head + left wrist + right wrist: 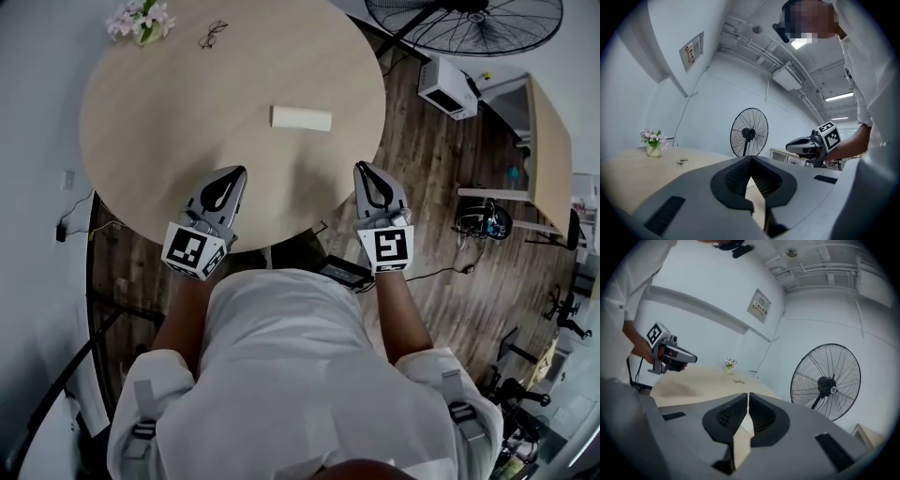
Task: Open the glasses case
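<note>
Glasses case (pixel 301 118) lies mid-table, well apart from both grippers. Over the near edge of the round wooden table (pixel 150 131), the left gripper (pixel 238 172) and right gripper (pixel 361 168) hover, jaws closed and empty. Spectacles (pixel 213 35) and flowers (pixel 141 19) sit at the far rim, a floor fan (pixel 469 19) beyond.

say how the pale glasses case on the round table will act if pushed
The glasses case looks boxy and lies flat, so it probably slides rather than rolls or tips. The table looks smooth, so an off-centre push may spin it. It seems small and rigid, so likely light and stiff to grip.
</note>
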Available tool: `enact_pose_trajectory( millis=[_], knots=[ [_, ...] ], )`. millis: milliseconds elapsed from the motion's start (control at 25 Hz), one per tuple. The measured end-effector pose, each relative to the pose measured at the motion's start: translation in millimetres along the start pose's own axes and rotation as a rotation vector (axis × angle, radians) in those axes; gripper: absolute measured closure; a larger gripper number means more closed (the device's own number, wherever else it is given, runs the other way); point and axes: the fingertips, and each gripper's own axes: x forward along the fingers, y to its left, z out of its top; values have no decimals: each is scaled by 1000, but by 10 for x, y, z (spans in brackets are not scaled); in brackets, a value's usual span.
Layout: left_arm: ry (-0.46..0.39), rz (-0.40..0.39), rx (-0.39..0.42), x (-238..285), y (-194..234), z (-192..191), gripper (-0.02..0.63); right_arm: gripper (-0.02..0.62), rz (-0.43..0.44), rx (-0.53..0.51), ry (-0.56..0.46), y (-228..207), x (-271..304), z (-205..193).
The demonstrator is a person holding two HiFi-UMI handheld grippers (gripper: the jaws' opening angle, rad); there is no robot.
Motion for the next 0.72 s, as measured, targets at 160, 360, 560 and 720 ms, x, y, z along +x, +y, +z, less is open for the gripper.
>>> enact_pose_trajectory(
  millis=[160, 360, 560, 720],
  knots=[
    [36, 3, -18, 292, 113, -160, 594, 568, 44, -163, 70, -48, 430, -277],
    [48, 11, -122, 620, 317, -388, 594, 554, 166, -302, 110, -45, 961, -771],
    [88, -10, -155, 805, 393, -661, 594, 474, 253, -330, 174, 0, 1358, -1326],
    [137, -13, -191, 941, 388, -849, 594, 474, 293, -372, 202, 20, 1569, -1602]
  ],
)
